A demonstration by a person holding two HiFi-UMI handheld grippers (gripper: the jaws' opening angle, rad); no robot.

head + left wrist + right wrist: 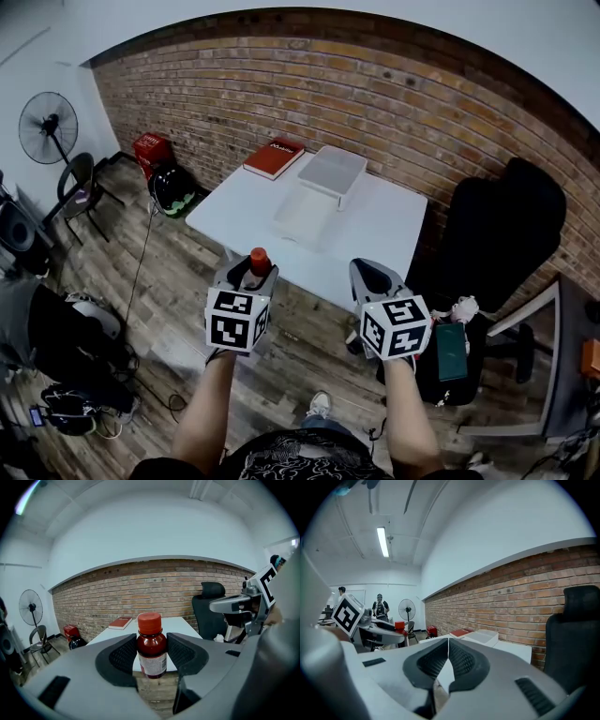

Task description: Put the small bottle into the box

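Observation:
A small dark-red bottle (151, 646) with a red cap and a white label stands upright between the jaws of my left gripper (152, 653), which is shut on it. In the head view the bottle (259, 260) pokes up from the left gripper (251, 272), held in front of the white table's near edge. The clear plastic box (305, 213) lies open on the table (375, 234), its lid (332, 171) resting behind it. My right gripper (373, 275) hovers beside the left one, near the table edge; its jaws (448, 660) are shut on nothing.
A red book (274, 157) lies at the table's far left corner. A black office chair (492, 244) stands right of the table. A brick wall runs behind. A fan (49, 127), a chair and bags crowd the floor at left. A person (380, 606) stands far off.

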